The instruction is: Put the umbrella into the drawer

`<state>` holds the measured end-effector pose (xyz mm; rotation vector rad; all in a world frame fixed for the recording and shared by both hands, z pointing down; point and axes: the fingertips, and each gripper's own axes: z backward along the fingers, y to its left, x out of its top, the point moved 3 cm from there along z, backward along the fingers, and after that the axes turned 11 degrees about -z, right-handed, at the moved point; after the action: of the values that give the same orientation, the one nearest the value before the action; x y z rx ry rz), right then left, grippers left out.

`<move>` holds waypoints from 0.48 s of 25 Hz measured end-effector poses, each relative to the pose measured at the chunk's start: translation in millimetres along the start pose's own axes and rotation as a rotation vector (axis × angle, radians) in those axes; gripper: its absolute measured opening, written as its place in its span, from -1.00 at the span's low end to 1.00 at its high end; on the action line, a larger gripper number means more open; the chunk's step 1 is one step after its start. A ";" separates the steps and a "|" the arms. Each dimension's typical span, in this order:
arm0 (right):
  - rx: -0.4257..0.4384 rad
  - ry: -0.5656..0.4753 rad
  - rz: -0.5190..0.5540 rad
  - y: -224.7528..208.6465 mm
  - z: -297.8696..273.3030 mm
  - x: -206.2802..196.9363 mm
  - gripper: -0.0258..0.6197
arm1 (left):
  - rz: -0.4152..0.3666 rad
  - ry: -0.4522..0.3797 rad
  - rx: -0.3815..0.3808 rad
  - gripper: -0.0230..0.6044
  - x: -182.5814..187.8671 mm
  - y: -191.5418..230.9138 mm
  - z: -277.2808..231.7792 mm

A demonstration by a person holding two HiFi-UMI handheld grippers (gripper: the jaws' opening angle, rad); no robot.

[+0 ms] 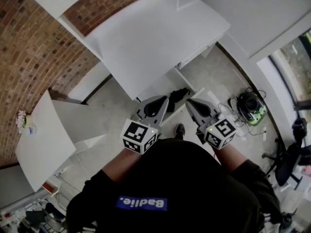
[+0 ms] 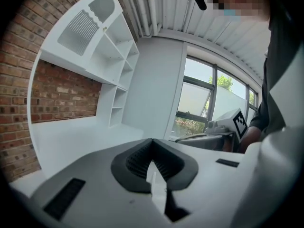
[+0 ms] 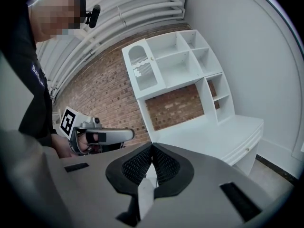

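1. Apparently the black folded umbrella [image 1: 178,97] already lies inside the open white drawer [image 1: 183,81] under the white desk [image 1: 146,38]. How flat it sits I cannot tell; it is small and partly hidden between the tools.
2. Left gripper [image 1: 164,100] has its jaws pressed together with nothing between them, and is held level near the body, apart from the umbrella. Its own view confirms this [image 2: 152,148].
3. Right gripper [image 1: 190,102] is the same, jaws together and empty [image 3: 152,152], just beside the left one above the drawer front.
4. Risk: the drawer stands pulled out. If part of the umbrella rides above the drawer's rim, a push to close it would likely jam it against the desk edge.
5. Risk: pushing with closed, smooth jaw tips could slip off the drawer front, or shove it crooked if only one side is pressed.
6. Risk: a black shoe [image 1: 180,129] stands right below the drawer, so stepping in could knock the drawer.
7. Loose cables on the floor [image 1: 245,105] lie to the right, a likely trip point if the person sidesteps.
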<state>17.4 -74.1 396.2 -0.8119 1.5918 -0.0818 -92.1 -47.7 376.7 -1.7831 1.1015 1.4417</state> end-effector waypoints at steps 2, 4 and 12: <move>0.007 0.001 0.006 2.9 -0.8 -0.6 -0.83 | 0.004 0.001 -0.002 -0.92 -1.6 -2.4 1.9; 0.011 0.003 0.011 6.0 -0.7 -1.2 -0.83 | 0.005 0.003 -0.006 -0.92 -2.6 -5.7 4.2; 0.009 0.002 0.011 9.1 -1.6 -0.6 -0.83 | -0.002 0.003 -0.002 -0.92 -4.8 -4.8 8.1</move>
<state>11.9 -67.7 392.6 -0.7957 1.5972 -0.0819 -92.2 -37.4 379.1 -1.7879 1.1003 1.4399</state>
